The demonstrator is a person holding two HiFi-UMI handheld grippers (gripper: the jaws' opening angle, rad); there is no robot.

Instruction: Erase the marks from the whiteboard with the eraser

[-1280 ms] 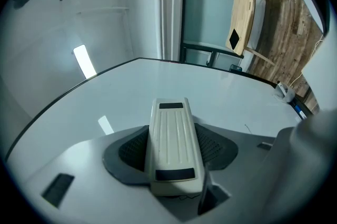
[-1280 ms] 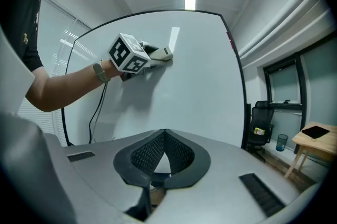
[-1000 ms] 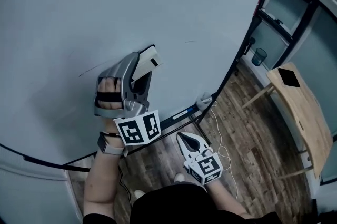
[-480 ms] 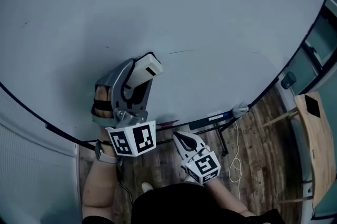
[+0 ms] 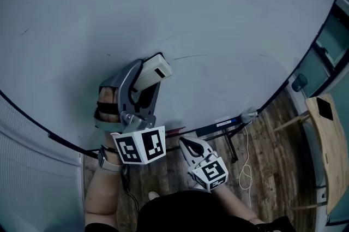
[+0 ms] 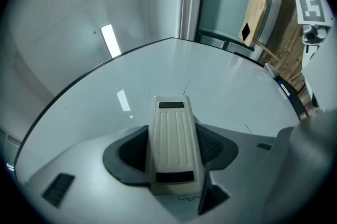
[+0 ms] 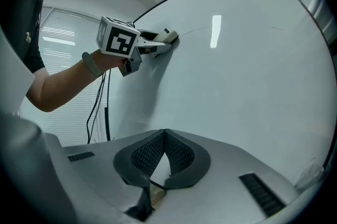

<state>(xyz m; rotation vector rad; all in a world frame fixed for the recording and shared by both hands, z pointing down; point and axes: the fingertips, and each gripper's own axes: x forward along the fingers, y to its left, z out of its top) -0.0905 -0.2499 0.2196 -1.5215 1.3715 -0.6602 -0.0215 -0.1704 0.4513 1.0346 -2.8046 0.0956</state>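
Here the whiteboard (image 5: 229, 23) fills most of the head view, pale grey and nearly clean, with a faint thin line (image 5: 191, 56) curving to the right of the eraser (image 5: 154, 69). The left gripper (image 5: 148, 77) is clamped on the eraser, whose far end is against the board. The right gripper (image 5: 187, 143) hangs low with its jaws together, empty. Below lie a wood floor (image 5: 272, 160), a white cable (image 5: 246, 162) and, at right, a wooden tabletop (image 5: 330, 143).
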